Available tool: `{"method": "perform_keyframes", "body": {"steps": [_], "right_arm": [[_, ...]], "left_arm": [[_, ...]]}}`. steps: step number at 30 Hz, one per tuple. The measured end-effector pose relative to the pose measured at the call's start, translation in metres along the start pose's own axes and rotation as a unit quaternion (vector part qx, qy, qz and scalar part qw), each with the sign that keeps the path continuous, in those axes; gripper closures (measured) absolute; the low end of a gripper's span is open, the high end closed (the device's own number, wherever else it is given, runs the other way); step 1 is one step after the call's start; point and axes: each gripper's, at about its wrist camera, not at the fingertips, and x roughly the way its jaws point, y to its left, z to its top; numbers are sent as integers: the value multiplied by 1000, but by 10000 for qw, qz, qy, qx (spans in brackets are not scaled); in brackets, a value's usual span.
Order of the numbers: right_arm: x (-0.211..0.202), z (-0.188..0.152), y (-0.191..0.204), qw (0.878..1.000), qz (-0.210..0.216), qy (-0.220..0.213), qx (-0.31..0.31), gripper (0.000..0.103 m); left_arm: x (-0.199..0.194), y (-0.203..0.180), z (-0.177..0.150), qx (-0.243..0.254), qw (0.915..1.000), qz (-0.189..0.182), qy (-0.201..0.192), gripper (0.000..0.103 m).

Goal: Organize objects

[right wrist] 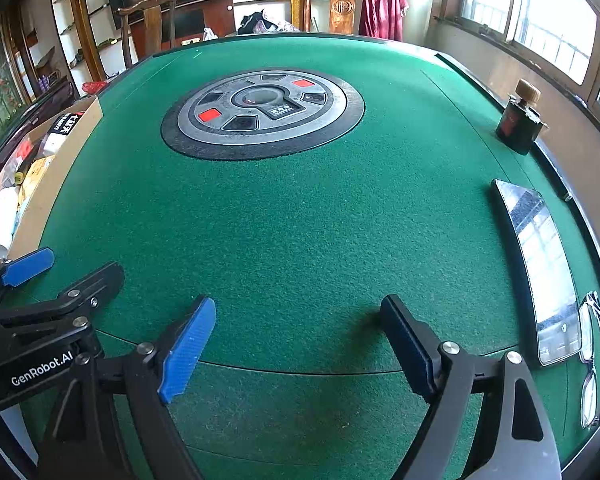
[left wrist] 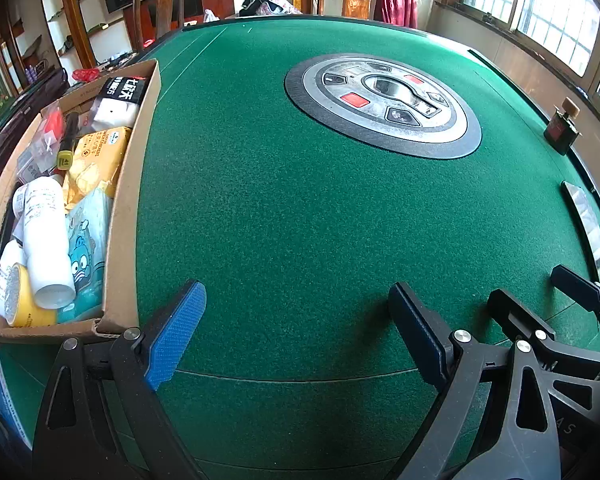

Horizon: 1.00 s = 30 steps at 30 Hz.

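A cardboard box (left wrist: 128, 184) stands at the left edge of the green felt table (left wrist: 300, 220). It holds a white tube (left wrist: 46, 236), a yellow tape roll (left wrist: 20, 300), a yellow packet (left wrist: 96, 160), a blue cartoon pack (left wrist: 88, 248), a marker and black-and-white packs. The box also shows in the right wrist view (right wrist: 48, 184). My left gripper (left wrist: 296, 332) is open and empty, low over the felt just right of the box. My right gripper (right wrist: 300, 340) is open and empty beside it. A dark bottle with a cork (right wrist: 518, 120), a phone (right wrist: 540, 264) and glasses (right wrist: 592, 360) lie along the right edge.
A round control panel (left wrist: 382, 104) with red buttons sits in the middle of the table. Wooden chairs (right wrist: 152, 20), shelves and a TV stand behind the far edge. Windows run along the right wall. The bottle (left wrist: 562, 126) and phone (left wrist: 588, 228) also show in the left wrist view.
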Motion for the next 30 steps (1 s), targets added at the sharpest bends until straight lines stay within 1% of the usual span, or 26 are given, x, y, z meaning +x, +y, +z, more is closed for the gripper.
{"method": "perform_keyframes", "body": {"steps": [21, 30], "right_arm": [[2, -1, 3, 10000, 24, 7, -29, 14], [3, 0, 3, 10000, 40, 15, -21, 13]], "left_arm": [[1, 5, 2, -12, 10000, 8, -1, 10], [2, 6, 2, -14, 10000, 18, -2, 10]]}}
